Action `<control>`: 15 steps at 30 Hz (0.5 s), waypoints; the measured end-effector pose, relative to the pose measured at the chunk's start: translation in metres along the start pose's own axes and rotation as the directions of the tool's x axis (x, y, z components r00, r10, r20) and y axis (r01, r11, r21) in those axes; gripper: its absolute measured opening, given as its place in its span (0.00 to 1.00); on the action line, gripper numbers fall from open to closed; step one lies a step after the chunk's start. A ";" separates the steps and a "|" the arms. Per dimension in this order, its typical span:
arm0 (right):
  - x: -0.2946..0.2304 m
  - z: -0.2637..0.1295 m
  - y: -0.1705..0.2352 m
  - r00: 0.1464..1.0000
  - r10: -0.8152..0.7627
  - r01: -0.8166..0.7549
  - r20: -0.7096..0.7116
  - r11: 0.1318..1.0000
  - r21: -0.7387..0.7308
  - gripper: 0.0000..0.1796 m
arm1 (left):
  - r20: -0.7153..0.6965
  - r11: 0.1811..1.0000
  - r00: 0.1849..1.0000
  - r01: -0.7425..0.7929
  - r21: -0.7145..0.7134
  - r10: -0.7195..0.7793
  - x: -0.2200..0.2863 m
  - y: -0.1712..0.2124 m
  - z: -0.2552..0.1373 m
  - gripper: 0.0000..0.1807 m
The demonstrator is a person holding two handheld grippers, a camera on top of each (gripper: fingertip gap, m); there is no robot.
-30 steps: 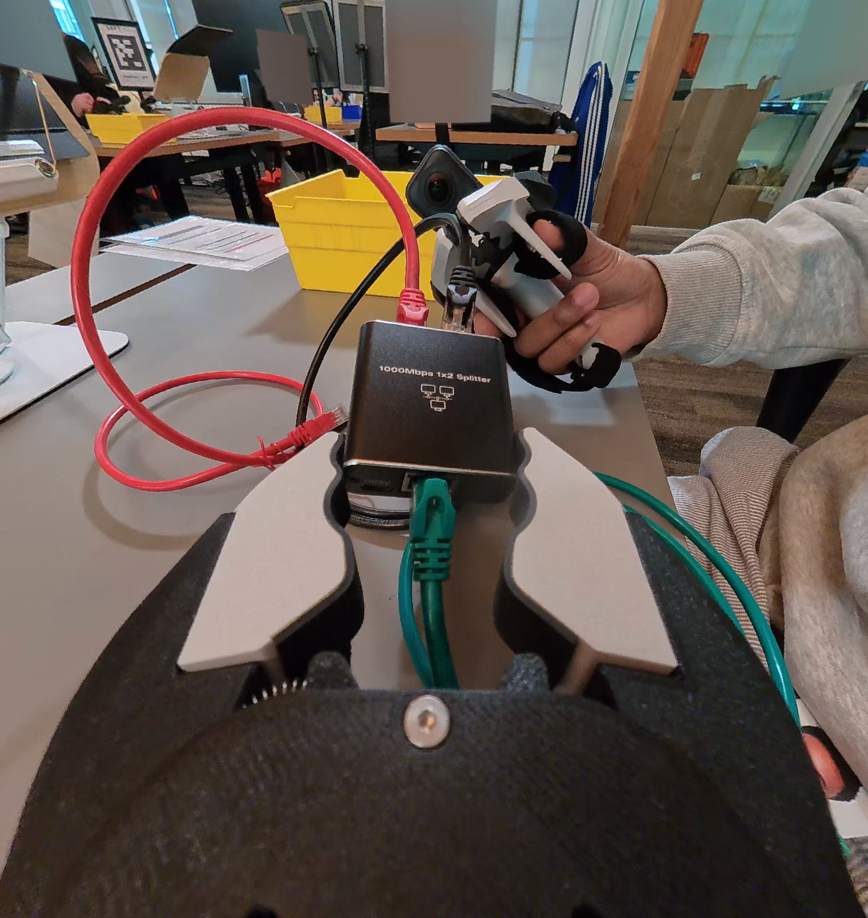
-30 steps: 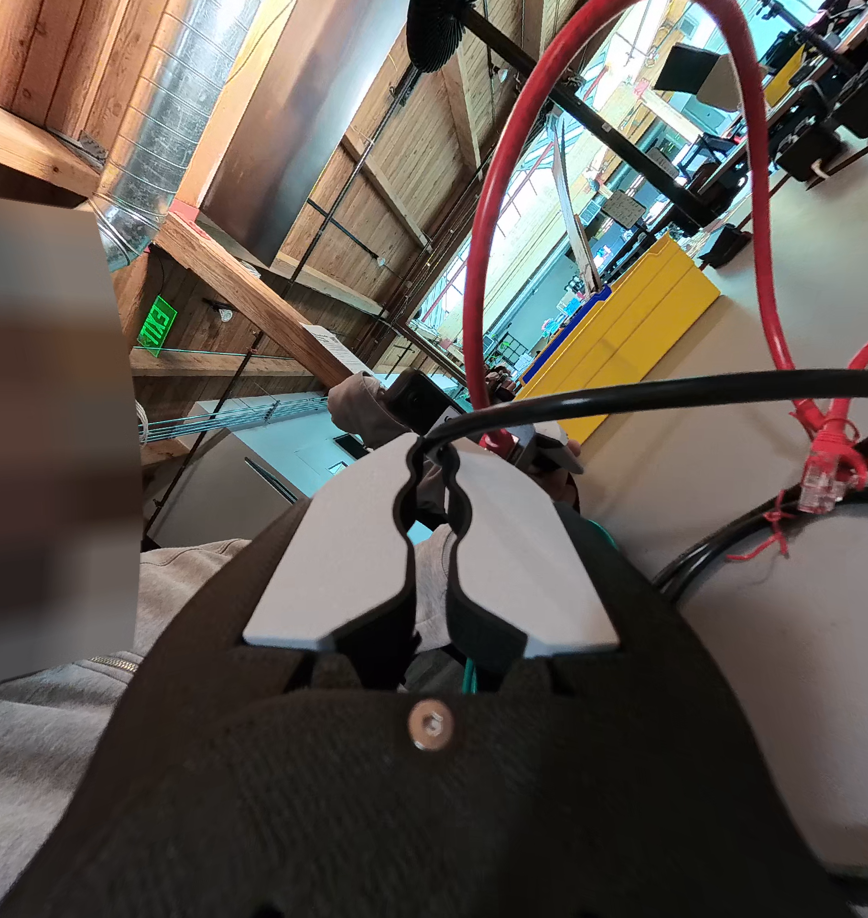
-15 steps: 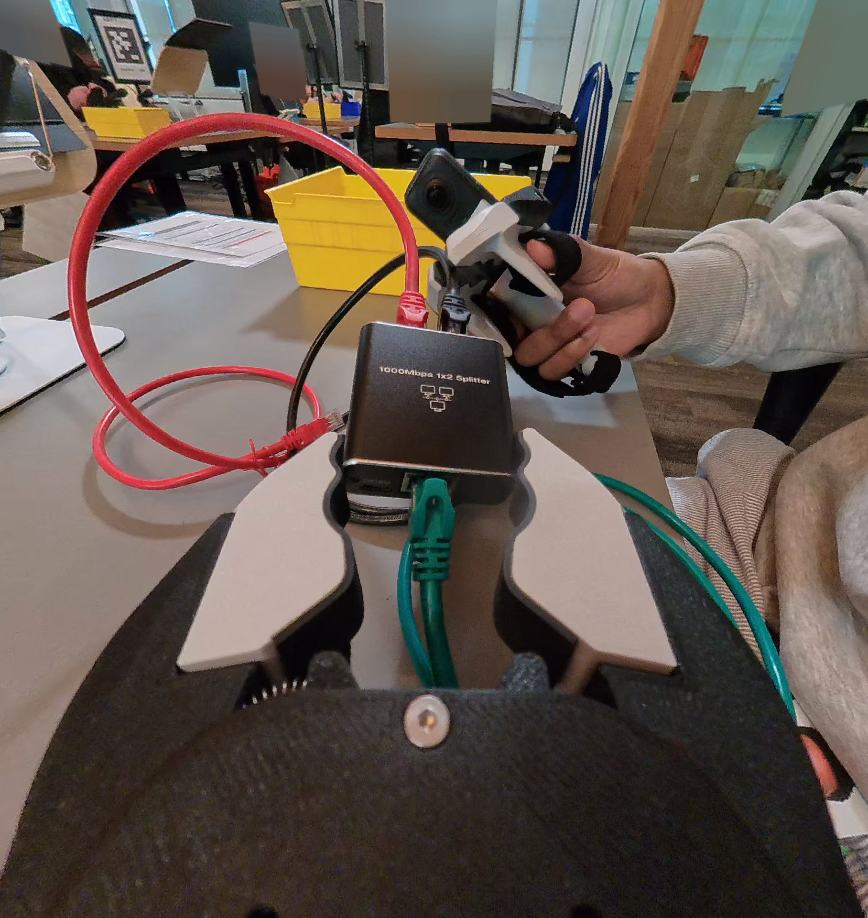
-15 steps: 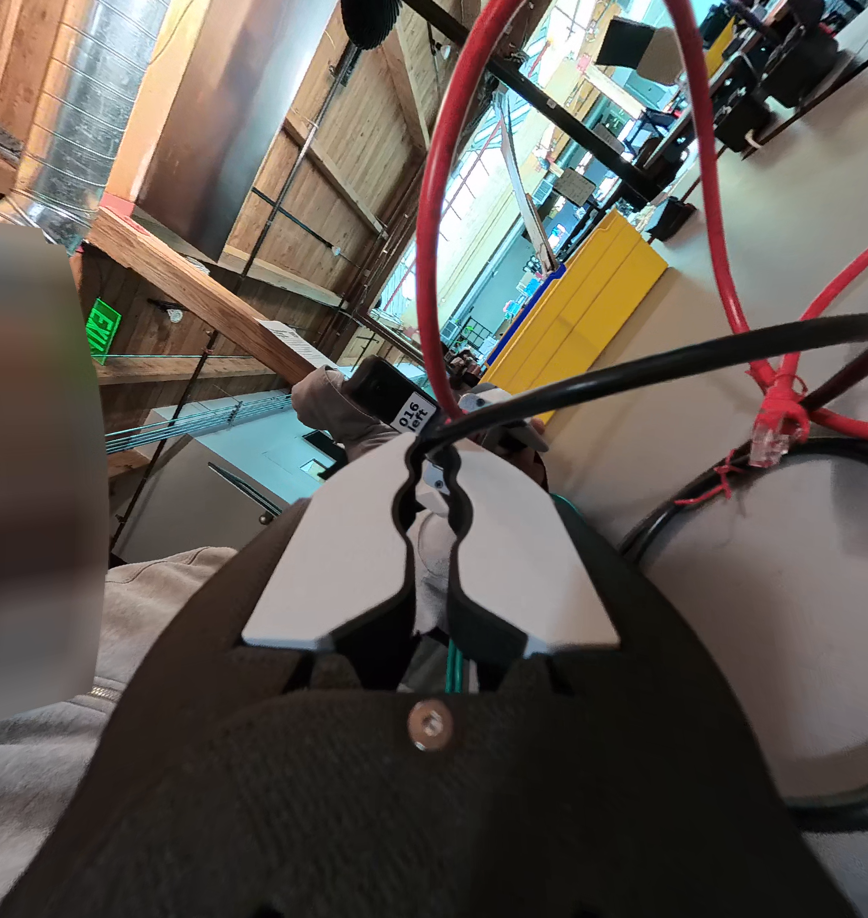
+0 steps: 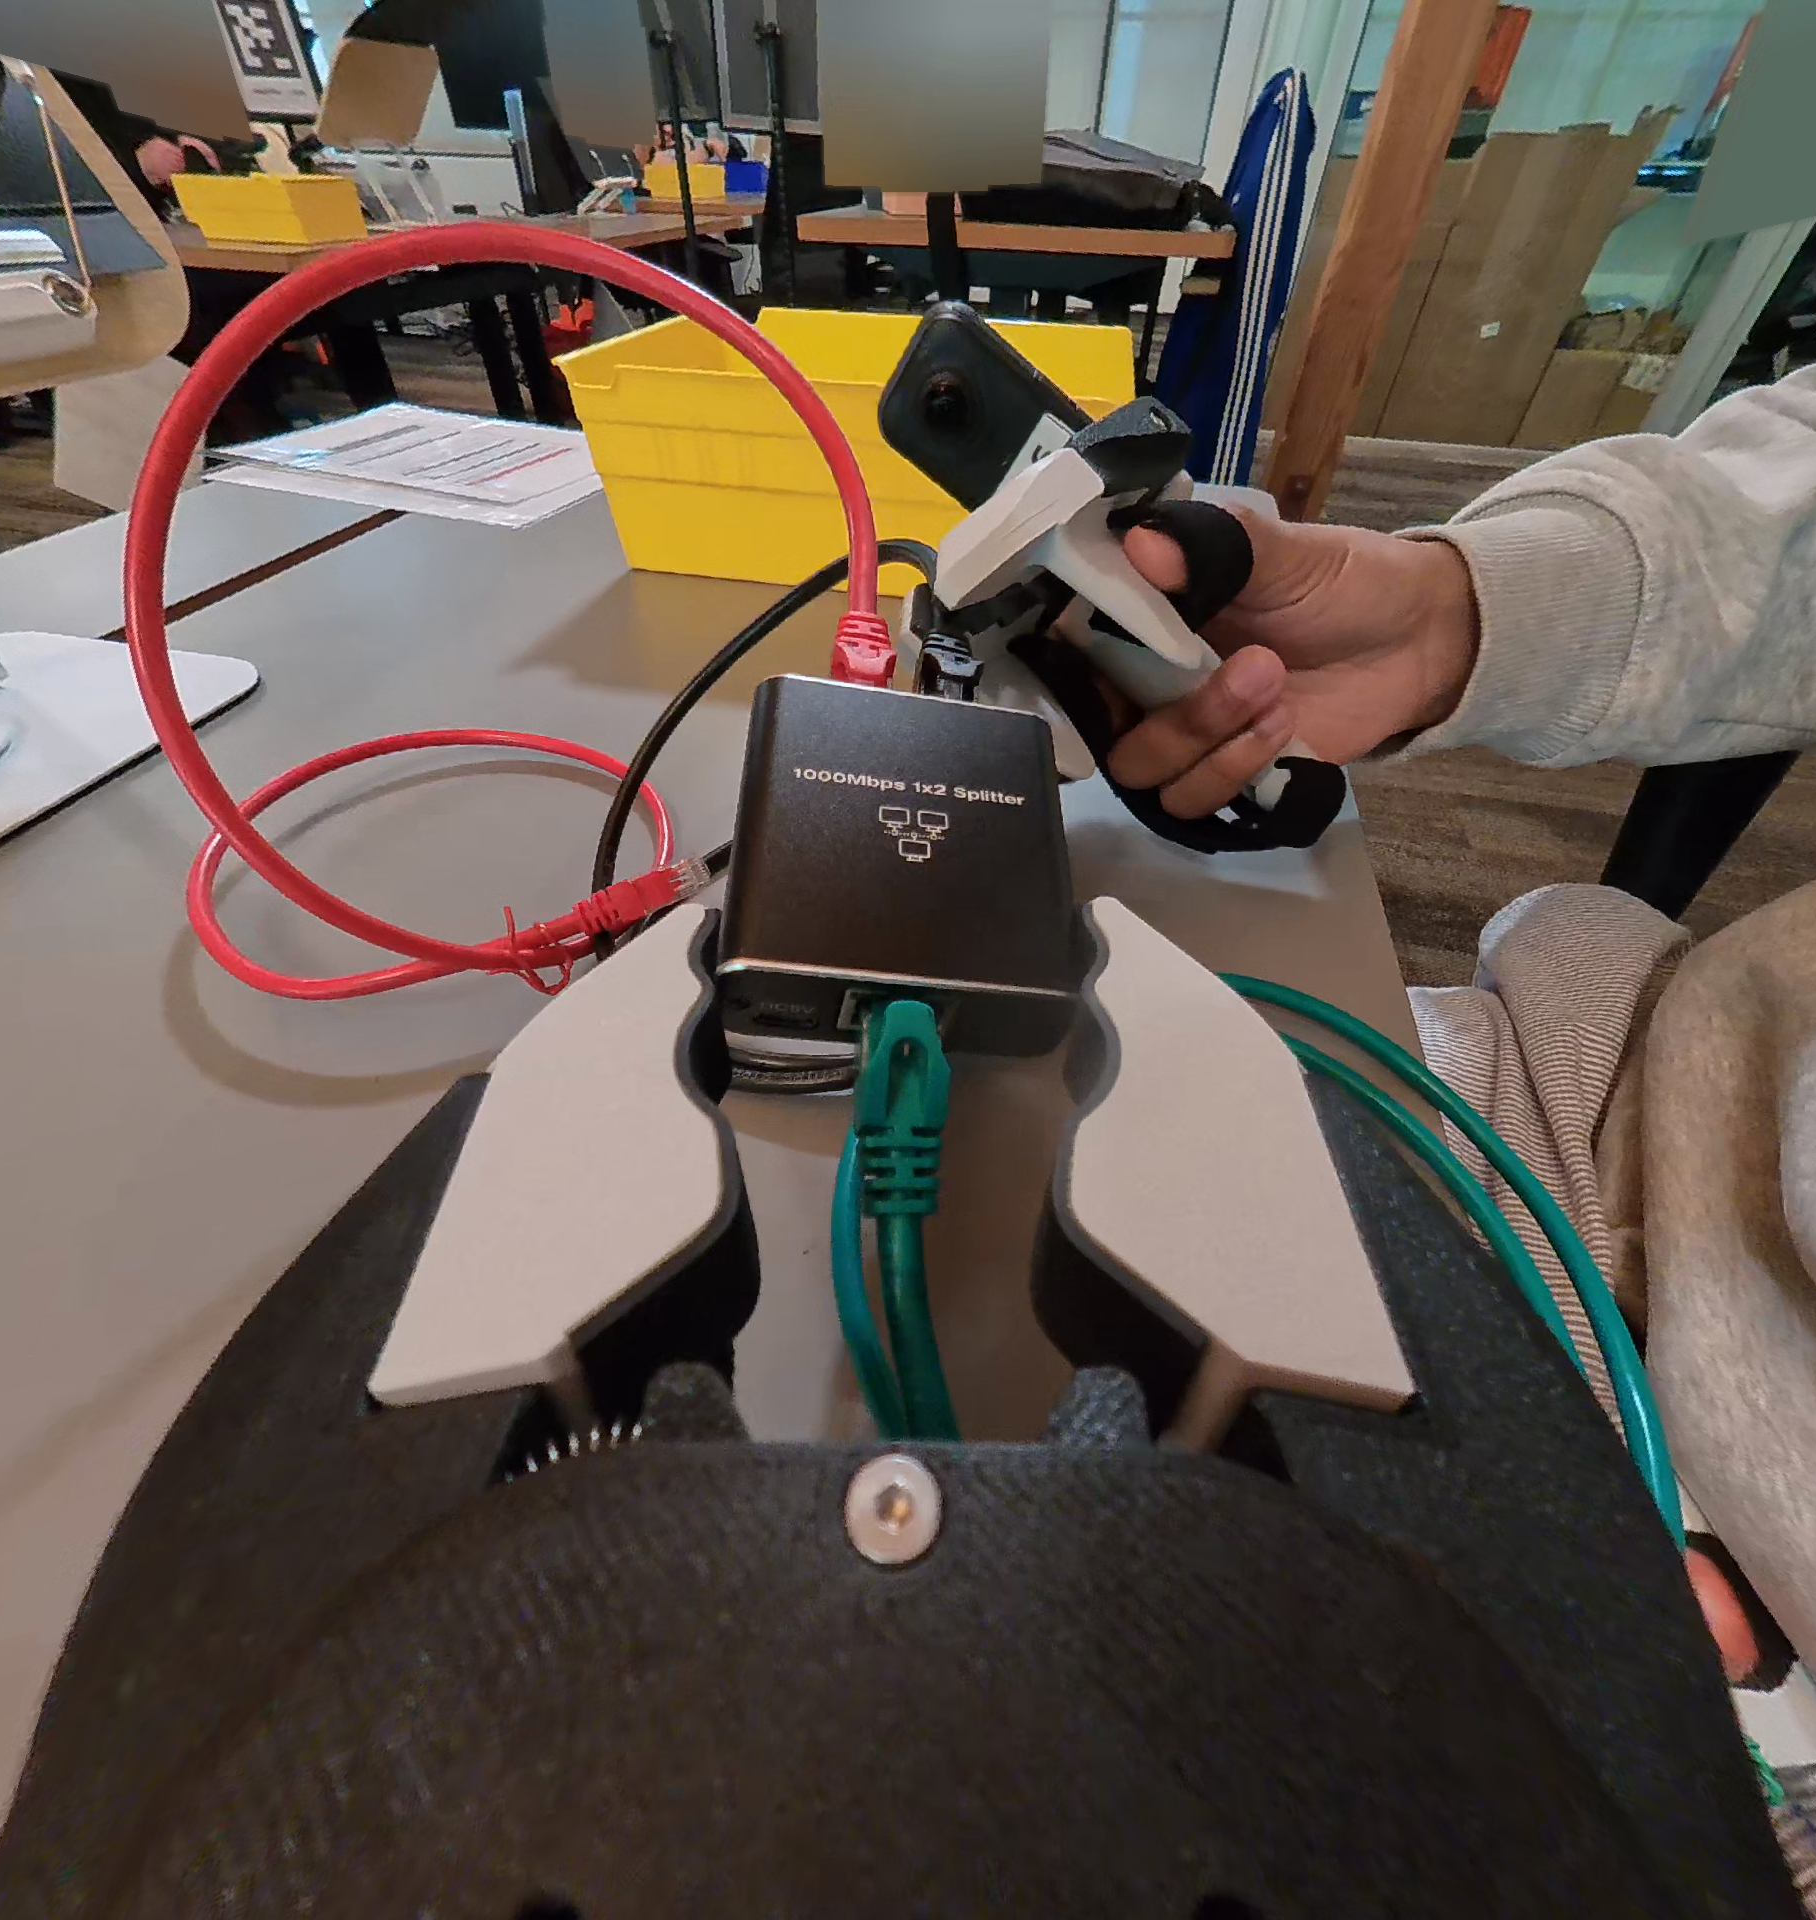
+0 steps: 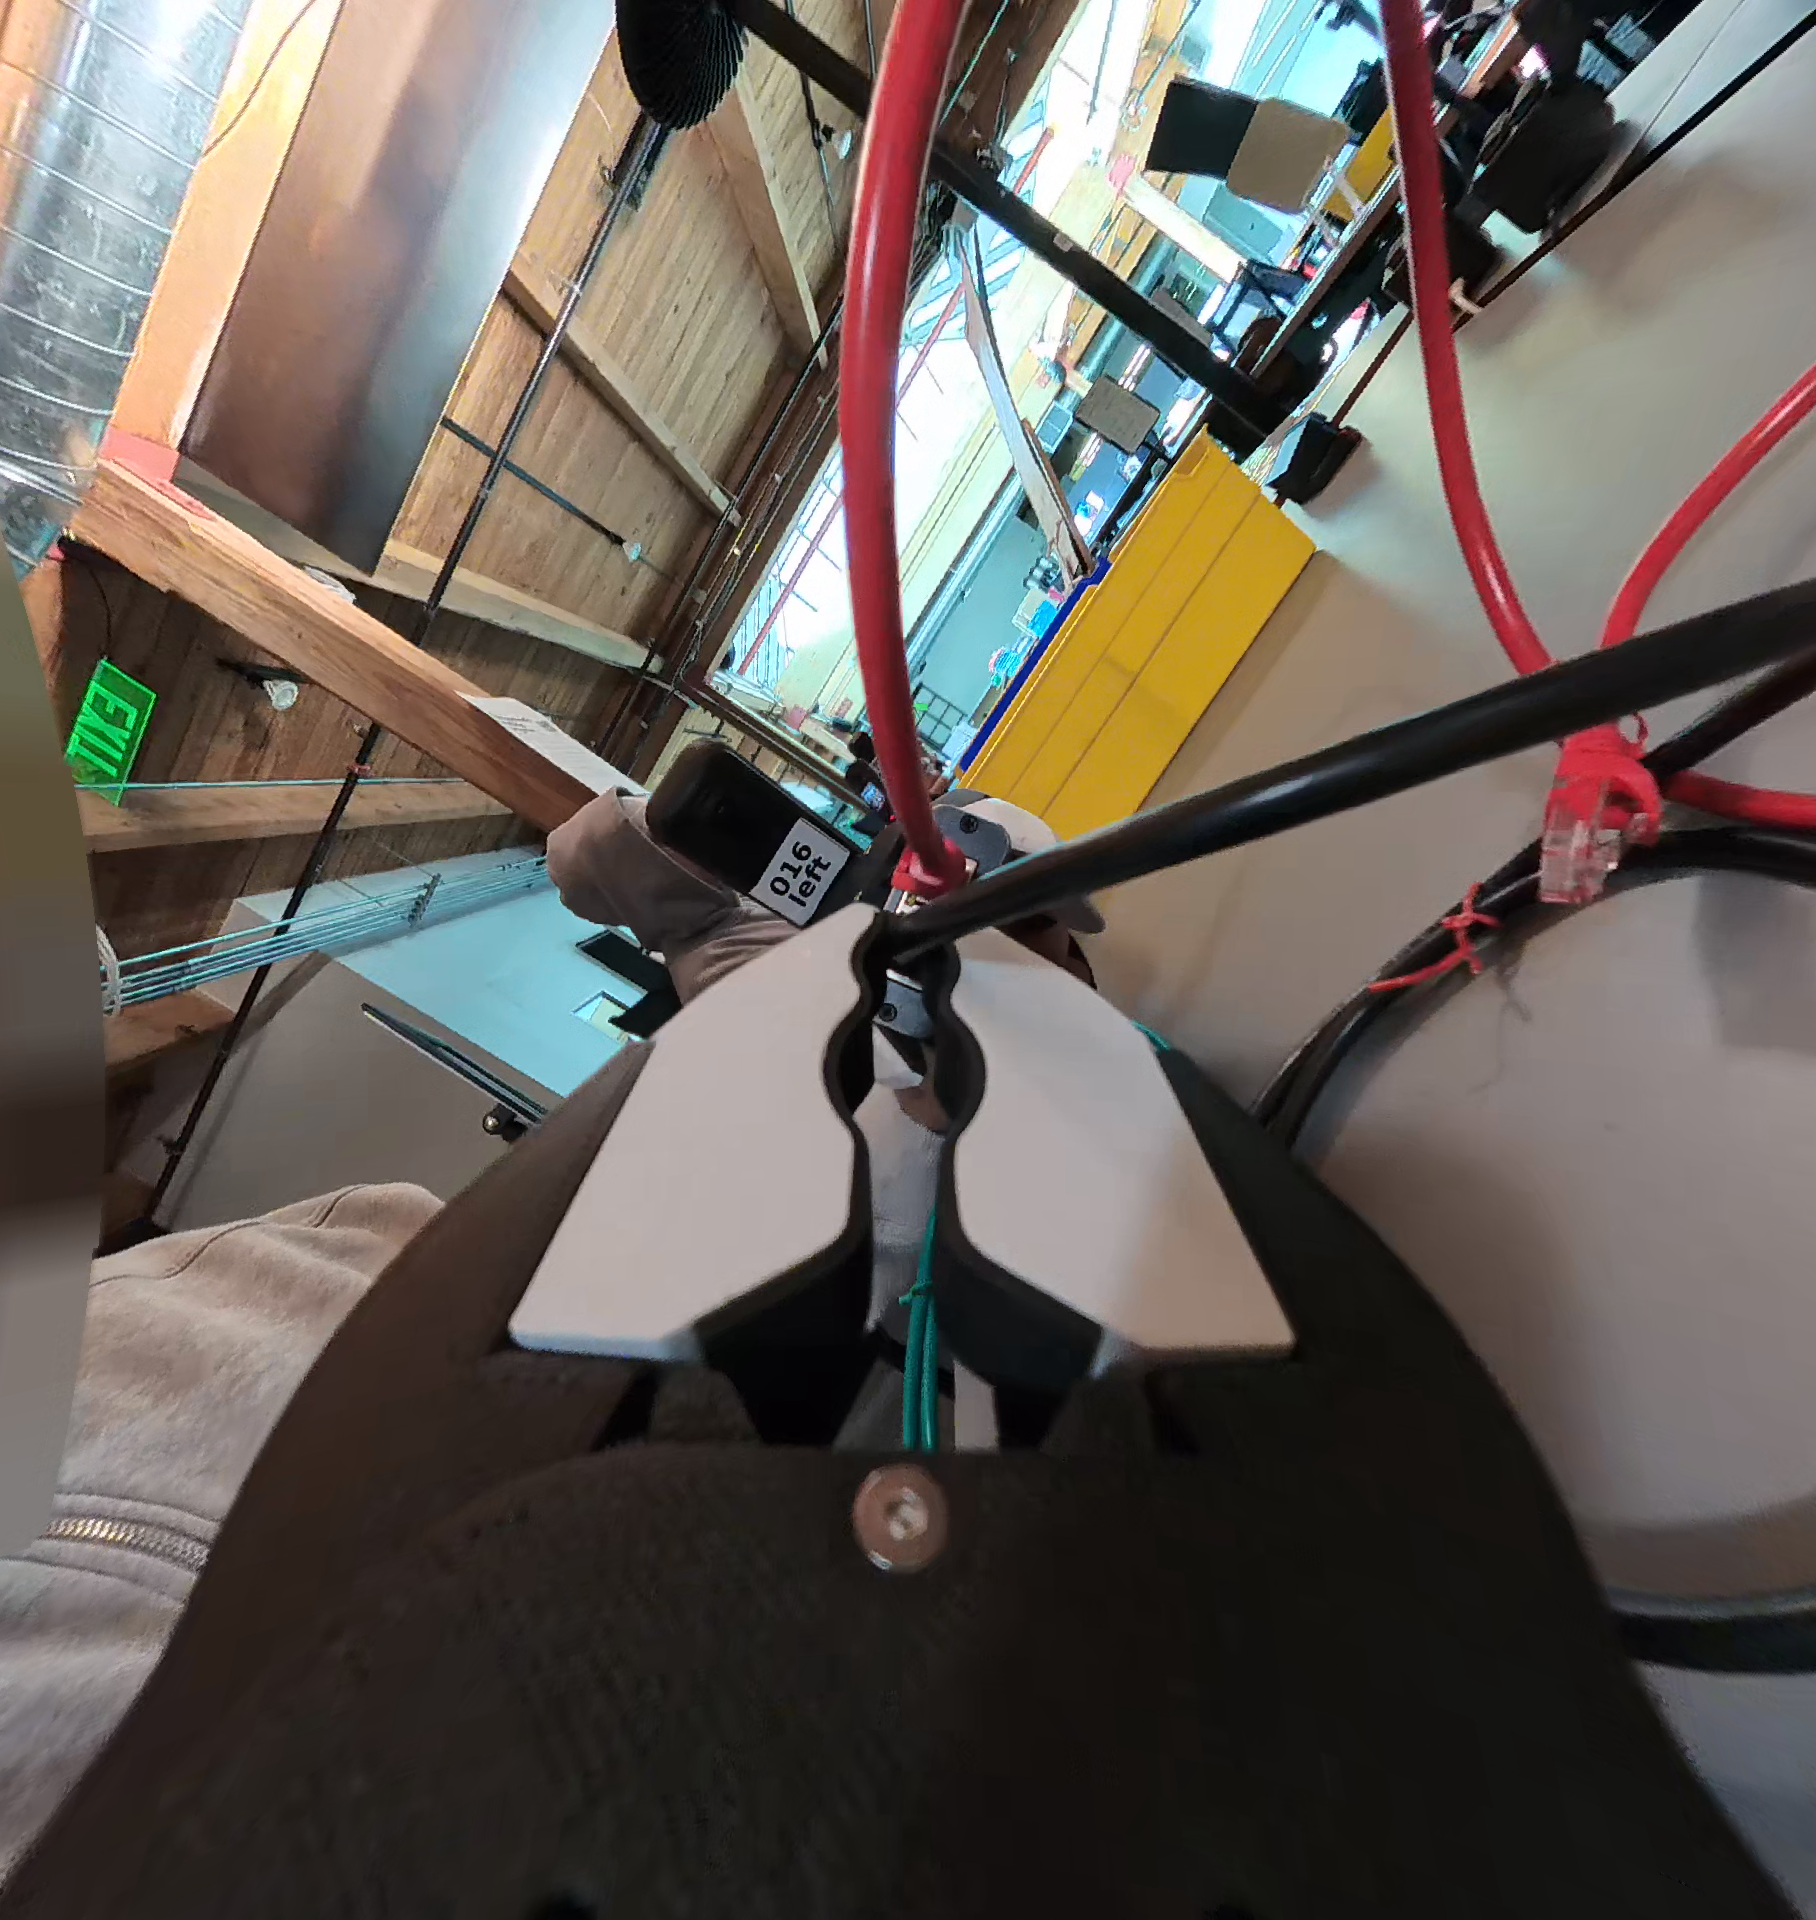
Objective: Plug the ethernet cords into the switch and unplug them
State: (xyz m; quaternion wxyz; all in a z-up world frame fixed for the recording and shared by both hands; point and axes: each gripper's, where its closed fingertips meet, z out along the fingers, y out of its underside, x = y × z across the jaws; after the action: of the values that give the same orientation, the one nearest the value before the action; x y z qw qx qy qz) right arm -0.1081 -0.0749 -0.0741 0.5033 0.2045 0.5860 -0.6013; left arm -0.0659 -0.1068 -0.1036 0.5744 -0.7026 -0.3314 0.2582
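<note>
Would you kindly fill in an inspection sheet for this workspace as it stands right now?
Surface: grey table top, the job's things resting on it.
Job's things: small black box-shaped switch with a green ethernet cord plugged into its near port and a red ethernet cord plugged into its far side; the red cord's other plug lies loose.
Clutter: yellow plastic bin, printed paper sheet.
Grippers: left gripper jaws clamp the switch's sides; right gripper jaws shut on the black cord plug at the switch's far side.
Cables: black cord trails across the table.
Surroundings: other desks, wooden post.
</note>
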 end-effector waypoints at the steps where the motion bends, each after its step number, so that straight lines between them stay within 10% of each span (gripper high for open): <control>1: 0.000 0.000 0.000 1.000 0.002 -0.002 -0.002 1.000 0.004 0.03 | 0.000 1.000 1.000 0.000 0.000 0.000 0.000 0.000 0.000 0.35; 15: 0.004 0.001 0.005 0.999 -0.007 0.007 -0.047 1.000 -0.019 0.03 | 0.004 1.000 1.000 -0.002 -0.008 0.002 0.001 0.001 0.002 0.35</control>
State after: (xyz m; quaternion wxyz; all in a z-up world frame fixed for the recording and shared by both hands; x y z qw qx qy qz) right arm -0.1050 -0.0763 -0.0798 0.4891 0.2118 0.6040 -0.5926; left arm -0.0673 -0.1049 -0.1050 0.5704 -0.7048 -0.3329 0.2590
